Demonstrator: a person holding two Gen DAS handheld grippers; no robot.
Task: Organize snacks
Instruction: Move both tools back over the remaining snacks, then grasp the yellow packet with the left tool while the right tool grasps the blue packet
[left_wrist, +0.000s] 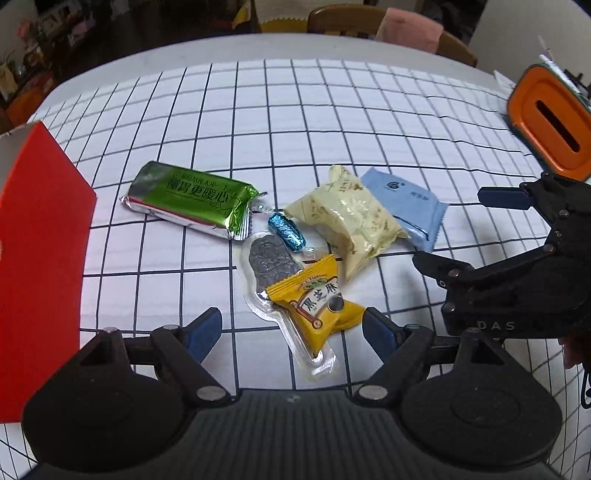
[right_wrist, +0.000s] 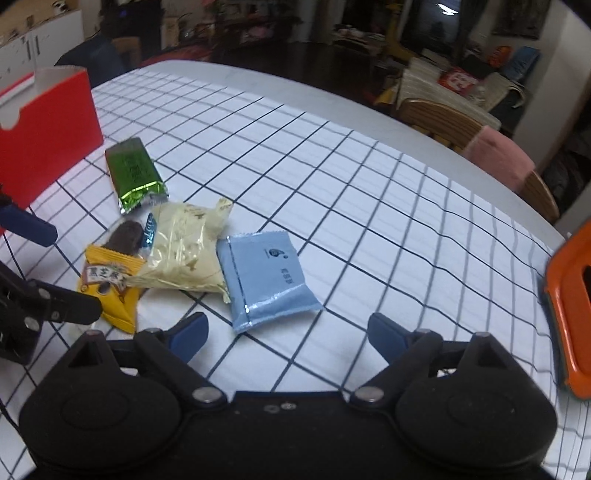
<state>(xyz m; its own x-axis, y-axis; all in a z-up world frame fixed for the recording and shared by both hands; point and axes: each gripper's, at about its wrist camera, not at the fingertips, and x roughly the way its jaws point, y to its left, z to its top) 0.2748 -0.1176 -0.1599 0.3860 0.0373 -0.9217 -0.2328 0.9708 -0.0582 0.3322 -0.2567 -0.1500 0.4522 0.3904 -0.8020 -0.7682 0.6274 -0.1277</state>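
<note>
White grid-checked cloth covers the tabletop (left_wrist: 332, 110), with a tall red cardboard box (left_wrist: 40, 240) at the far left. Just ahead of the open, empty left gripper (left_wrist: 291, 326) lies a yellow sesame-snack packet (left_wrist: 317, 301) among the piled snacks, its long axis roughly along the fingers. Farther right, the right gripper (right_wrist: 286, 332), also spread empty, faces a pale-blue flat sachet (right_wrist: 264, 275).
</note>
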